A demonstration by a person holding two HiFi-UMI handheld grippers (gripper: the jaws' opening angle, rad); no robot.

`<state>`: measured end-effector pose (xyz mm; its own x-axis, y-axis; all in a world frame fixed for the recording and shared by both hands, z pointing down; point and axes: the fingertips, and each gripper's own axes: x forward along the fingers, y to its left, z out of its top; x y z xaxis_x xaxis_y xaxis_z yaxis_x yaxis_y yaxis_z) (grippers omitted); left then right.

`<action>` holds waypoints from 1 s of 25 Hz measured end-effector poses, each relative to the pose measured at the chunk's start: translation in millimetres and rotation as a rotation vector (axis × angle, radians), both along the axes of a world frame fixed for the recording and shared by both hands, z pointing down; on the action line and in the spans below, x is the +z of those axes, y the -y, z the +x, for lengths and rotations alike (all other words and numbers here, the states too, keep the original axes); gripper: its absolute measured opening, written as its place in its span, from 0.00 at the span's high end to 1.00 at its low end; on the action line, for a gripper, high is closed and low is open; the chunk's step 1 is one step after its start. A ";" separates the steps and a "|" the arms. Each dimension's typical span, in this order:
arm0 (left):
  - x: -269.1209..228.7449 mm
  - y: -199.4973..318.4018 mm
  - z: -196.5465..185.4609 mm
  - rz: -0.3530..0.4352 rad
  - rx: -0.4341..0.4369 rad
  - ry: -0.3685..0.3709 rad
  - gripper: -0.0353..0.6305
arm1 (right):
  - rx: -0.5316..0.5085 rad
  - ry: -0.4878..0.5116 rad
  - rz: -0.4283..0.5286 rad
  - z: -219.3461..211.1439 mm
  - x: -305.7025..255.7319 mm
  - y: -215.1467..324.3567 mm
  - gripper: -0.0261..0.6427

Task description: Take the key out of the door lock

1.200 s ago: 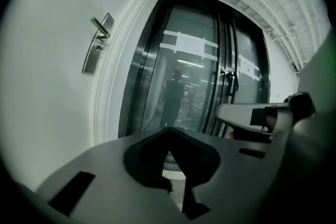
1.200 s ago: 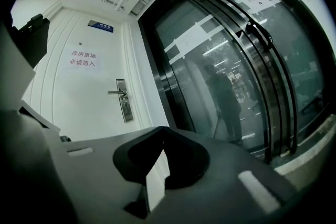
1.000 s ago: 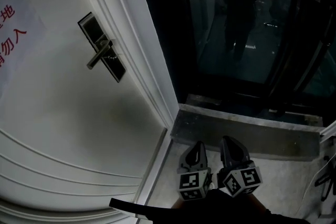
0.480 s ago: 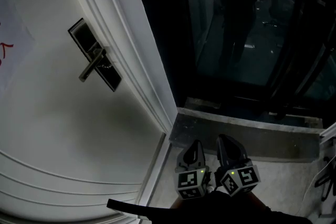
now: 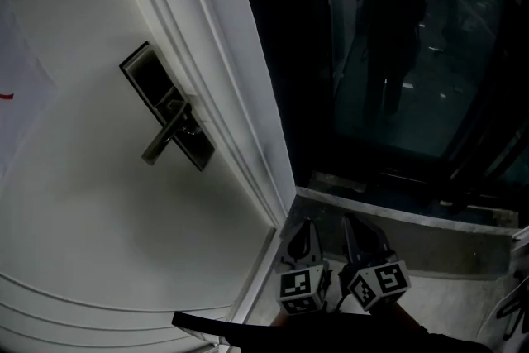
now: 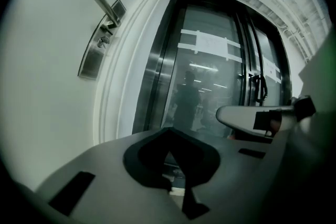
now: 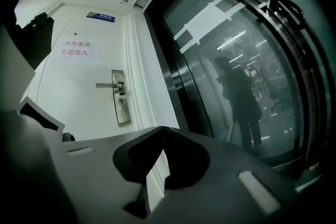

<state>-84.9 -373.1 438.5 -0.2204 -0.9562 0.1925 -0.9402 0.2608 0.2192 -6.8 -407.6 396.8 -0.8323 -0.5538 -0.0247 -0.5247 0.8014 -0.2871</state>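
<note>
Both grippers are hanging low at the near edge of the head view, side by side and almost touching each other, and they are pointing toward the far glass wall (image 5: 397,54). The left gripper (image 5: 303,227) is holding its jaws pressed together with nothing between them. The right gripper (image 5: 357,223) is doing the same, its tips meeting on empty air. A grey stone threshold (image 5: 413,237) is running just beyond them at the foot of the glass. Well apart from the grippers, up on the left, the white door (image 5: 91,227) is carrying a dark lock plate (image 5: 168,106) near its right edge, and a lever handle (image 5: 168,136) is sticking out from the plate. In the left gripper view a small shape that looks like the key (image 6: 102,42) is jutting from the plate just below the lever, too small to make out in detail. A paper notice (image 7: 76,49) with red print is hanging on the door, above and to the left of the lever
</note>
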 end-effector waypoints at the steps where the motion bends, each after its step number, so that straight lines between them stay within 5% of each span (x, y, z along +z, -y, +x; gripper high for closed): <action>1: 0.9 0.2 -10.2 -0.002 -0.015 0.000 0.95 | -0.013 -0.001 -0.002 -10.6 0.6 2.1 0.96; 15: 6.8 -61.4 -150.5 0.021 -0.345 -0.018 0.95 | -0.336 0.003 0.006 -162.9 0.0 -37.4 0.96; 25: 8.6 -143.0 -200.2 0.035 -0.650 -0.047 0.95 | -0.644 -0.005 0.011 -234.2 0.4 -101.0 0.96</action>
